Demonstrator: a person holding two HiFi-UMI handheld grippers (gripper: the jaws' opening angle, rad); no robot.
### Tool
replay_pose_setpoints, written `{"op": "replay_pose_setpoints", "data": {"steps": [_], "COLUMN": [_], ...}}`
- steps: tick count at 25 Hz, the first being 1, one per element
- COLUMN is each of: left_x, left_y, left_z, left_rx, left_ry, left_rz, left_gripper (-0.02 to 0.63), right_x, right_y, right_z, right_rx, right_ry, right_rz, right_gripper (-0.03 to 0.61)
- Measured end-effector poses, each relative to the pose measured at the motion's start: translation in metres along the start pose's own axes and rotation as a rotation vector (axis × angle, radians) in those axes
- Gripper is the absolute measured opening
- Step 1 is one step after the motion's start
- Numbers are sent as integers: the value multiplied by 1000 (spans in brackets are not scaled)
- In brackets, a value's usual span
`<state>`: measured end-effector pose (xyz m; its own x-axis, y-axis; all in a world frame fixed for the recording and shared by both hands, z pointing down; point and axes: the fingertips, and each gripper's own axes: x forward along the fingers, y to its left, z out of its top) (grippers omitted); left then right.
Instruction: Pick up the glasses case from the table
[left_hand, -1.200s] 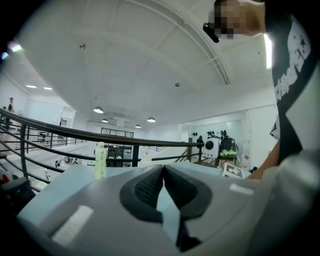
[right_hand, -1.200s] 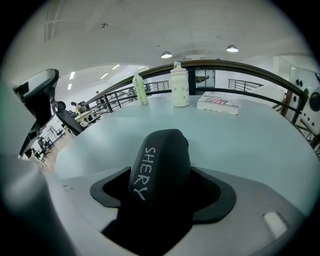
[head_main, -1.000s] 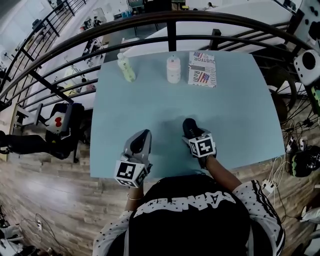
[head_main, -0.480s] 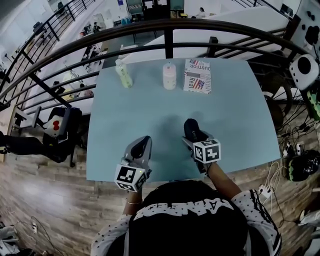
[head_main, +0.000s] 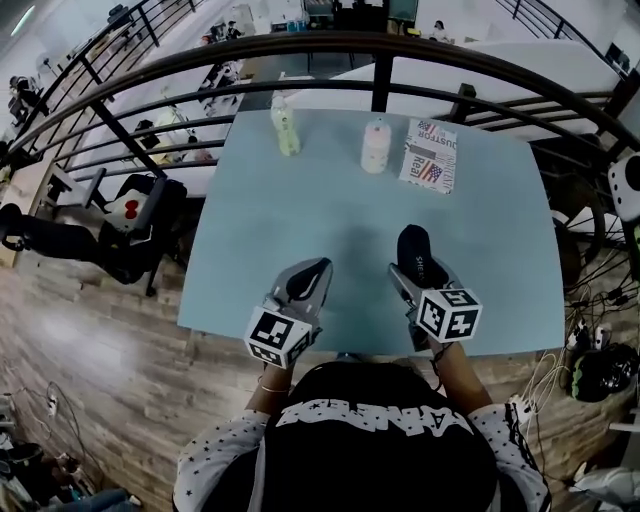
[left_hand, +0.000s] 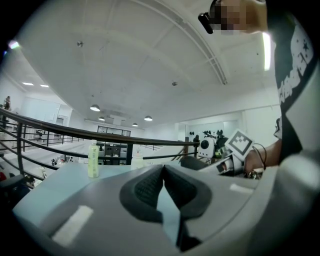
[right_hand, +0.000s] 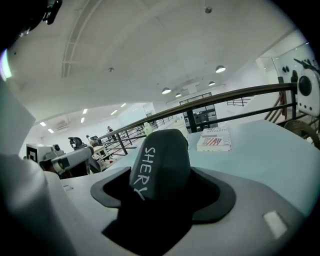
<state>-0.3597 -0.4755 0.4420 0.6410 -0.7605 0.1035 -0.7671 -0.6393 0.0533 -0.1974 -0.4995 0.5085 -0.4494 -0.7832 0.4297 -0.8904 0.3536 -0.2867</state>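
Right now the right gripper is clamped on the dark grey glasses case with white lettering, over the near side of the pale blue tabletop. The left gripper has its jaws pressed together on nothing. A curved black metal railing runs past the far edge, with a wood-plank floor alongside.

Bottle, jar and box stand behind glasses case.

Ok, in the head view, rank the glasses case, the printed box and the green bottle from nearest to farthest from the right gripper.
1. glasses case: held in the right gripper itself, on the near side.
2. printed box: far side, roughly straight ahead of that gripper.
3. green bottle: far side, well off to the left.
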Motion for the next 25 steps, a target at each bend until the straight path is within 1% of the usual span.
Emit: {"op": "replay_pose_setpoints", "data": {"steps": [7,15,25], "left_x": [4,10,8], "left_y": [-12,-28,-36], "left_z": [6,31,35], "left_rx": [8,19,31], "left_ry": [0,-11,-10], "left_rz": [20,65,90], "left_gripper": [0,0,0], "right_x": [-16,-37,-50], "right_y": [6,0,6], "right_z": [30,63,75], "right_rx": [-23,-46,-72], "right_ry": [-68,-109,-138], "right_rz": [61,115,178], "right_gripper": [376,376,376]}}
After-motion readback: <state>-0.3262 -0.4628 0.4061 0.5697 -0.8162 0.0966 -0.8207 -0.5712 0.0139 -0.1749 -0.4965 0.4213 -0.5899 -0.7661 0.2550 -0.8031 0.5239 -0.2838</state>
